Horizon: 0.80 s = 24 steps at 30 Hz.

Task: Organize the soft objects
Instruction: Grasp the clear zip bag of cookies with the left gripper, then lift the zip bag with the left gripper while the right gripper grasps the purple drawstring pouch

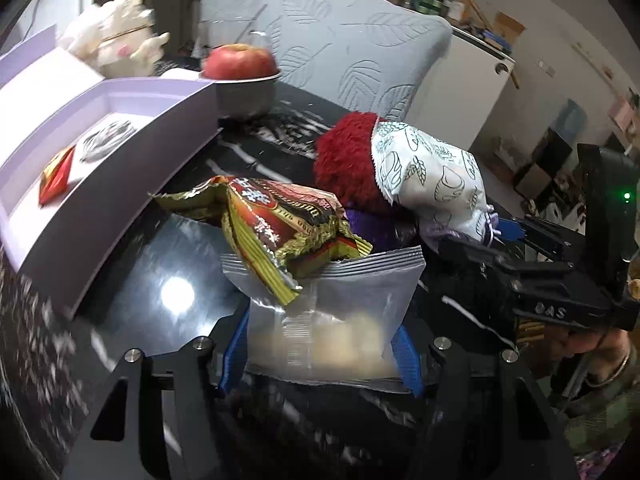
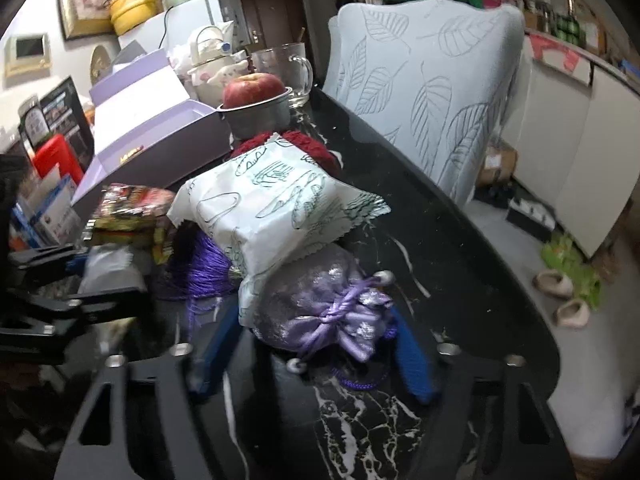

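Two grippers, each grasping. Left gripper [image 1: 320, 354] clamps the silver pouch [image 1: 332, 320] between its pads. Right gripper [image 2: 316, 354] pinches the lilac drawstring bag [image 2: 320, 312].

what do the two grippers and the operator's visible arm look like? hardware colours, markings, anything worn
Both match: black angular frames with silver screw heads and blue fingers. The left gripper shows only this. The left wrist view catches the right gripper side-on: a boxy black body with pale embossed lettering and a green indicator light. The hand beneath it wears a thin bangle and a camouflage-patterned sleeve.
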Each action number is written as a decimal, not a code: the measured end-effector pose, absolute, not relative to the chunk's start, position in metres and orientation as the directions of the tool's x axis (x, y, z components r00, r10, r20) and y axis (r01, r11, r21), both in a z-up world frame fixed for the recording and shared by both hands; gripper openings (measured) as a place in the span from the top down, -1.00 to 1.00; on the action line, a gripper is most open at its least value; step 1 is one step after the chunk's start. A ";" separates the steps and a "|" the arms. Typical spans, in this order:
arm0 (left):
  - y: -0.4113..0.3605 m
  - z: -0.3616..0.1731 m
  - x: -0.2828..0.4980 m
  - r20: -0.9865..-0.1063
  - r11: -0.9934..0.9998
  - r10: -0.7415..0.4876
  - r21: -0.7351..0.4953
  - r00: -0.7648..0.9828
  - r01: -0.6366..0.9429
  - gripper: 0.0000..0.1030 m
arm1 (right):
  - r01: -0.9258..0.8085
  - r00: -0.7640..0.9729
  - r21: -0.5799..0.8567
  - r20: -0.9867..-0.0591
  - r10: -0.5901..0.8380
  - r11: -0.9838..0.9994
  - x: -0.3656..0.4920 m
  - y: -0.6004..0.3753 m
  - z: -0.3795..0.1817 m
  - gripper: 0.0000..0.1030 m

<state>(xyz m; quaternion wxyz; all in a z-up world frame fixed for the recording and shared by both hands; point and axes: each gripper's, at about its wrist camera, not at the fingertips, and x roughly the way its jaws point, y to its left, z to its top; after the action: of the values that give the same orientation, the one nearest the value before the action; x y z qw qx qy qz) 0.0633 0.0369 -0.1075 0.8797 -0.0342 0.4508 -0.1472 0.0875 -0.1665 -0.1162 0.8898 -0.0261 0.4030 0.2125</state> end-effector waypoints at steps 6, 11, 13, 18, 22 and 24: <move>0.048 -0.100 0.038 -0.781 0.961 -0.276 -0.221 0.560 0.166 -0.18 | -0.438 0.571 0.158 -0.711 0.410 0.885 0.076 -0.166 -0.110 0.05; 0.050 -0.091 0.025 -0.768 0.962 -0.272 -0.234 0.579 0.142 -0.18 | -0.482 0.550 0.198 -0.690 0.471 0.854 0.062 -0.163 -0.101 0.09; 0.051 -0.089 0.021 -0.764 0.961 -0.274 -0.239 0.584 0.138 -0.18 | -0.494 0.543 0.218 -0.679 0.494 0.842 0.056 -0.163 -0.097 0.09; 0.051 -0.080 0.011 -0.756 0.960 -0.276 -0.242 0.594 0.139 -0.19 | -0.510 0.539 0.244 -0.656 0.528 0.825 0.047 -0.164 -0.086 0.09; 0.049 -0.064 0.000 -0.729 0.971 -0.238 -0.182 0.642 0.153 -0.19 | -0.523 0.534 0.251 -0.649 0.542 0.815 0.041 -0.161 -0.083 0.09; 0.048 -0.060 -0.004 -0.722 0.974 -0.227 -0.170 0.654 0.151 -0.19 | -0.529 0.529 0.252 -0.649 0.547 0.811 0.039 -0.158 -0.082 0.09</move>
<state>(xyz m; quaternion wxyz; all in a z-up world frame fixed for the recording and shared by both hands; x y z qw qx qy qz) -0.0036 0.0483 -0.0597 0.9082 -0.0474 0.4027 -0.1042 0.0394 -0.1582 -0.0824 0.8744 0.0120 0.3752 0.3075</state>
